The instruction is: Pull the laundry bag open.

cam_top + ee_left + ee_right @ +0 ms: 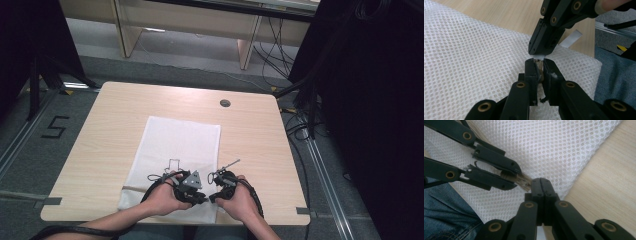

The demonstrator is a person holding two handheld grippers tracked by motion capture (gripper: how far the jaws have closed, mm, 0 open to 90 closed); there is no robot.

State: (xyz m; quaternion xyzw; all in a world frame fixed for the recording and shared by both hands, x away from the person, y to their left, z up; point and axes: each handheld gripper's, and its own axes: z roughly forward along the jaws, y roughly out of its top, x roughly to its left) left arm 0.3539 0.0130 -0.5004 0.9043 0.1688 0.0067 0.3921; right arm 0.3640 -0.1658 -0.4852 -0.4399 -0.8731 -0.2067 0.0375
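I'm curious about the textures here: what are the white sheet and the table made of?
The white sheet looks like soft synthetic mesh fabric, matte, with rows of tiny round holes. The table seems to be light wood-look laminate, smooth, with fine printed grain; solid wood can't be excluded.

Around the white mesh cloth [175, 150], the pale wooden tabletop [110, 130] lies bare left, right and beyond. At the cloth's near edge, left claw [204, 198] and right claw [212, 198] crowd together.
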